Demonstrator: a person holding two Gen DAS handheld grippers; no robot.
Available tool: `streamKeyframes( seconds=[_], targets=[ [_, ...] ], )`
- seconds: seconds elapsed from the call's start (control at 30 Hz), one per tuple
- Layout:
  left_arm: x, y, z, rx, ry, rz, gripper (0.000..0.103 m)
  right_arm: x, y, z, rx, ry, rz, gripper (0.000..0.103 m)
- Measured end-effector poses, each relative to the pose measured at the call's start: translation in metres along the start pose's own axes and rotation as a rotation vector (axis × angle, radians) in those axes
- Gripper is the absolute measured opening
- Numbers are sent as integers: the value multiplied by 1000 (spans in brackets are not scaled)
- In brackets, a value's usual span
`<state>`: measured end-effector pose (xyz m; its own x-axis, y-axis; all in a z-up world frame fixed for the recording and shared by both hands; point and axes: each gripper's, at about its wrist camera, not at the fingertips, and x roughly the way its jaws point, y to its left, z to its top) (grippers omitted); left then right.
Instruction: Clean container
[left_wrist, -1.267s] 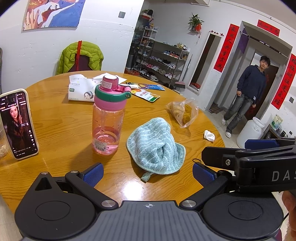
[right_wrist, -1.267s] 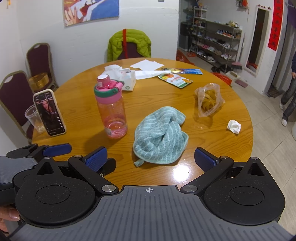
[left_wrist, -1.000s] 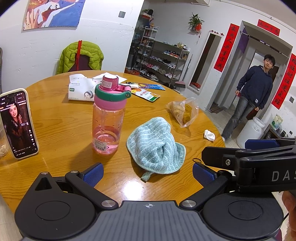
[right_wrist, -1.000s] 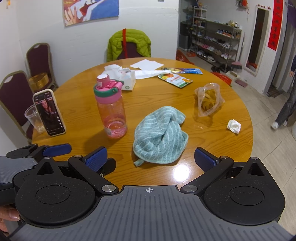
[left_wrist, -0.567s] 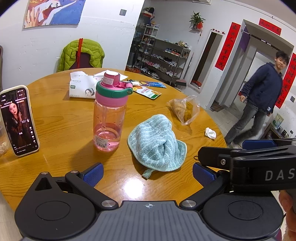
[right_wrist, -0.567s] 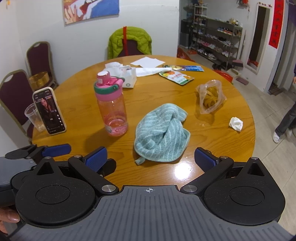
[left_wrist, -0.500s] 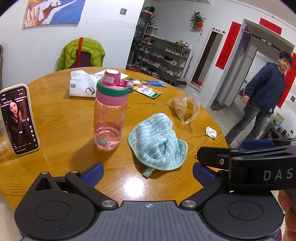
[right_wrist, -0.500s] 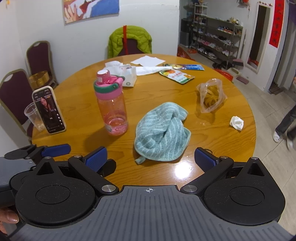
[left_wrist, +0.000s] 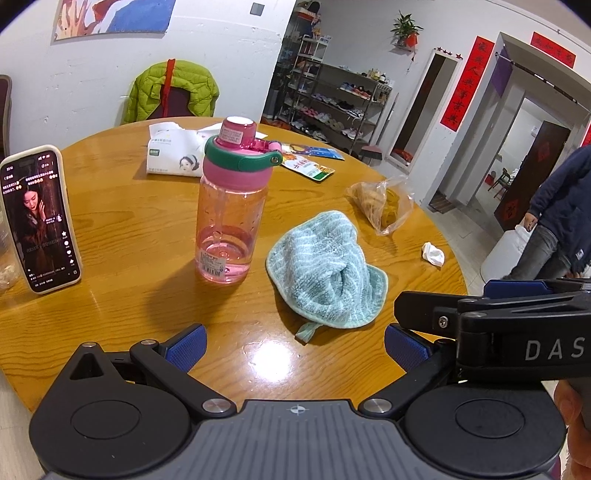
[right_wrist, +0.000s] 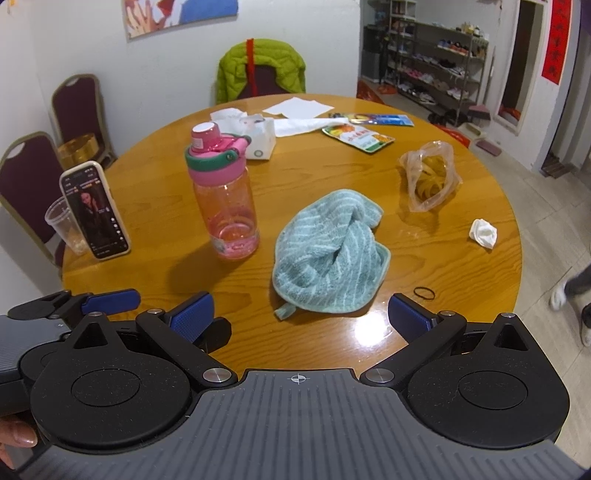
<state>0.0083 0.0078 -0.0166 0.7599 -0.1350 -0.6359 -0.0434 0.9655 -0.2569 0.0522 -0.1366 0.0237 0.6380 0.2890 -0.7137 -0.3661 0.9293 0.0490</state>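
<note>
You've brought both tongs in closer over the table's near edge. The left tongs (left_wrist: 293, 341) and right tongs (right_wrist: 299, 312) gape wide, holding nothing. The towel (right_wrist: 332, 247) lies crumpled just ahead, and the bottle (left_wrist: 232, 206) stands upright beside it, lid on. You look lined up to reach.

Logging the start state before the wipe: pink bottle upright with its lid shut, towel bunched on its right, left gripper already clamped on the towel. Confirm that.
One point is wrong. The left gripper is open and holds nothing; the towel lies apart from it on the table, as the left wrist view shows. The rest stands: the bottle is upright, its lid shut, with the towel on its right.
</note>
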Motion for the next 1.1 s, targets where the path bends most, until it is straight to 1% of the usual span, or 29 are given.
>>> streamKeyframes(
  seconds=[0.37, 0.4, 0.83, 0.97, 1.03, 1.1],
  targets=[
    [12, 4, -1, -11, 38, 22, 102, 20, -4, 4, 14, 40, 11, 103],
    [13, 4, -2, -11, 39, 23, 102, 20, -3, -1, 15, 41, 13, 103],
    [25, 7, -3, -12, 55, 42, 102, 33, -8, -2, 29, 53, 18, 103],
    [33, 14, -3, 8, 27, 40, 102, 39, -16, -1, 62, 22, 23, 103],
    [38, 22, -2, 10, -6, 43, 102, 40, -24, 1, 90, -12, 35, 103],
    [42, 31, -1, -1, -51, 48, 102, 50, -28, -1, 103, -26, 56, 103]
  ],
)
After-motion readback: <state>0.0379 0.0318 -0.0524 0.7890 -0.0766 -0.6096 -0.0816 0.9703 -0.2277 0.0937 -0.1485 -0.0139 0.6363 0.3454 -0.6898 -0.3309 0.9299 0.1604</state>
